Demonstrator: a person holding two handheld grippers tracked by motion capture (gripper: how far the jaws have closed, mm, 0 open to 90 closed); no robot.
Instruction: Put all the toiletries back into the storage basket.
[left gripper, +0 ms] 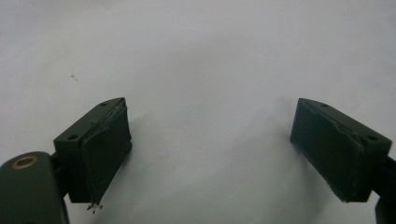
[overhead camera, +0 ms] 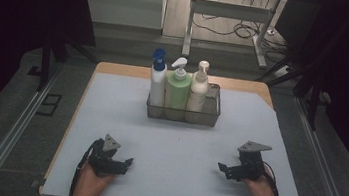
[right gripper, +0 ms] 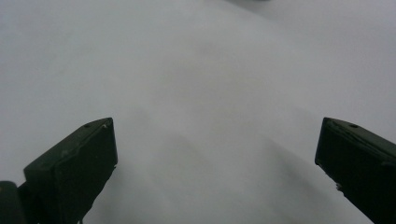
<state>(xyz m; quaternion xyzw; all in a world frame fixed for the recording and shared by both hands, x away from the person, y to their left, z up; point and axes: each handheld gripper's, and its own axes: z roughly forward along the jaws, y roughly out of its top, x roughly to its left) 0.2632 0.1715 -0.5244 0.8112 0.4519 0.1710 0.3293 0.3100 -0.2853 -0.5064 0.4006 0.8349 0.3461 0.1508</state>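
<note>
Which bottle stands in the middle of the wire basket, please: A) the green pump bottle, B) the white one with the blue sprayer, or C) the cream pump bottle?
A: the green pump bottle stands between the blue-topped white bottle and the cream bottle in the wire basket.

High view: fixed above the near edge, facing forward and down across the whole desk (overhead camera: 111, 100). Each gripper view rides low, looking along its own jaws, very close to the pale desk surface, which all three views share.
</note>
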